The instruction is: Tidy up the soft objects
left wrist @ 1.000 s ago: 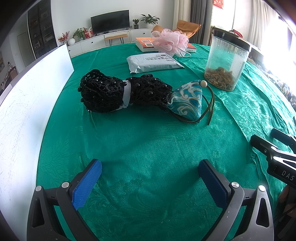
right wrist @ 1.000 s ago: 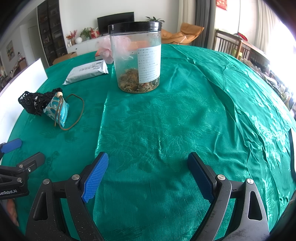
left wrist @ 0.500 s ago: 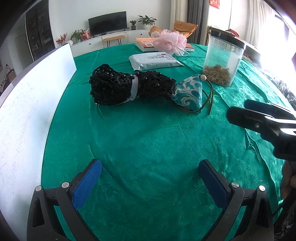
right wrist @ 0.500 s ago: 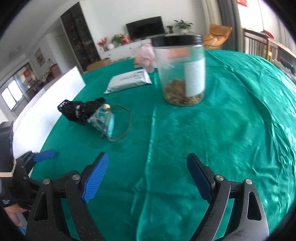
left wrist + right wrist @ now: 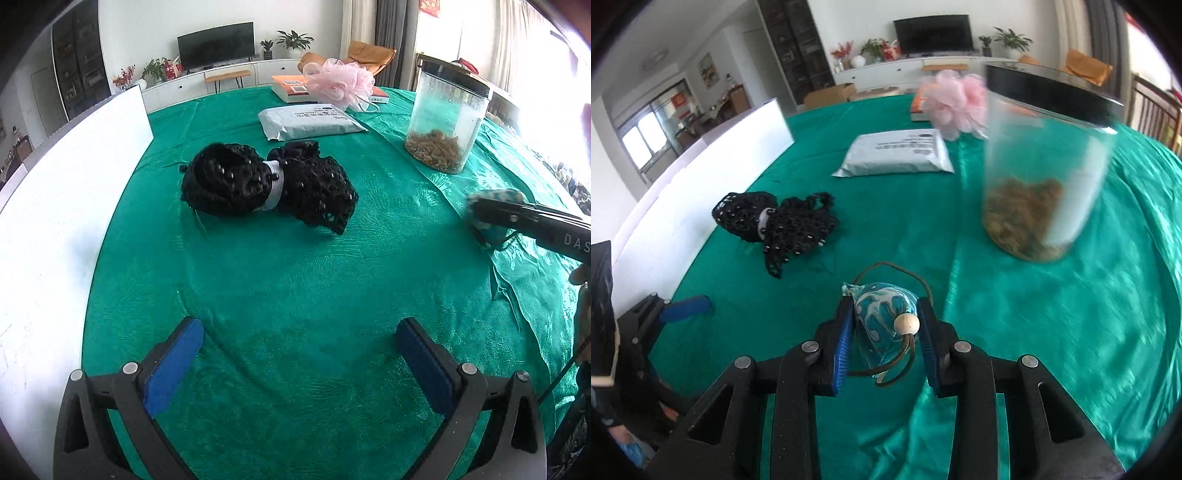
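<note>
- Readable writing first: the right tool (image 5: 885,334) has "DAS" in pale letters on its black arm where it pokes into the left wrist view, cut off by the frame edge. The grey pack (image 5: 311,122) has dark print on top and the book (image 5: 291,88) has a code patch on its cover, but both are too small to read. The jar (image 5: 1043,173) label is blurred out.
- The right tool's jaws have just been closing, and they are now clenched on the pouch (image 5: 882,319), a teal and white swirly thing. 1 blue pad presses each side of it.
- The pouch's wooden bead (image 5: 907,325) sits right up front between the pads, and its brown cord (image 5: 897,271) loops out ahead over the green cloth (image 5: 1071,332) of the table.
- The left tool (image 5: 300,365) is released, pads wide apart with only cloth between them.
- The black net bundle (image 5: 267,182) with a white band round its middle lies on the table ahead of the left tool, well apart from it, and off to the left of the pouch.
- The pink pouf (image 5: 340,83) sits at the far side, touching the book, with the pack just in front.
- A white board (image 5: 55,206) stands along the table's left edge.
</note>
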The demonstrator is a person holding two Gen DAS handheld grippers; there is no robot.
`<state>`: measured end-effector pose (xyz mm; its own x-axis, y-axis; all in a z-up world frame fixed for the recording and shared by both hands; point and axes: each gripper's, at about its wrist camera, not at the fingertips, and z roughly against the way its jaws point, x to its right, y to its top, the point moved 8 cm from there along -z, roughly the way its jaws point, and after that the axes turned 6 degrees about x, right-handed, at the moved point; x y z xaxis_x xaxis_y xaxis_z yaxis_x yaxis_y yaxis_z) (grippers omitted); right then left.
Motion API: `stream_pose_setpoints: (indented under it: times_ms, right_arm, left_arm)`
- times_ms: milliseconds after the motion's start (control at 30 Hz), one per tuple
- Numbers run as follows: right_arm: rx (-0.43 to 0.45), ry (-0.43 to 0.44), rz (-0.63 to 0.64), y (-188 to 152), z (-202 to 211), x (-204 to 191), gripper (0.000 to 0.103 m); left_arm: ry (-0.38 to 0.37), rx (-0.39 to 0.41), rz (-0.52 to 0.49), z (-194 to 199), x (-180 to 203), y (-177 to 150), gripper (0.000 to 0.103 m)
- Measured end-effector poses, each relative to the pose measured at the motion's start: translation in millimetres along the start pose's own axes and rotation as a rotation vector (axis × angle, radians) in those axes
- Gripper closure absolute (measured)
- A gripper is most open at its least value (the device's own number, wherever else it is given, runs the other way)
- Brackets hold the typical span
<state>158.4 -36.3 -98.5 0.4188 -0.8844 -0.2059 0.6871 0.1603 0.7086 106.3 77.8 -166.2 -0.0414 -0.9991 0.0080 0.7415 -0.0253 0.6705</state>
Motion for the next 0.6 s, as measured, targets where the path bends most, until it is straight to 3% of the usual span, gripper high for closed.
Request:
stream_pose_setpoints:
  times_ms: [100,233,367,400,433,467,600]
  right_arm:
    - [0.055,-0.233,-0.03,2,24,58,0.068]
    - [0.119,-0.327,-0.092,27,31,106,0.068]
    - [0.058,-0.345,-0.096,17,15,118,0.064]
    - [0.045,-0.358,-0.102,11,14,119,0.055]
    - [0.017,-0.374,-0.113,5,13,120,0.031]
    - [-0.005,-0.39,-0.12,1,14,122,0.023]
    - [-0.015,-0.41,-0.128,-4,19,126,0.018]
  left_arm:
    - [0.0,0.0,0.0,0,0,0,0.0]
    - [0.0,0.0,0.0,0,0,0,0.0]
    - [0.0,0.0,0.0,0,0,0,0.0]
    - [0.0,0.0,0.0,0,0,0,0.0]
    - [0.0,0.0,0.0,0,0,0,0.0]
    - [0.0,0.0,0.0,0,0,0,0.0]
    - [0.0,0.0,0.0,0,0,0,0.0]
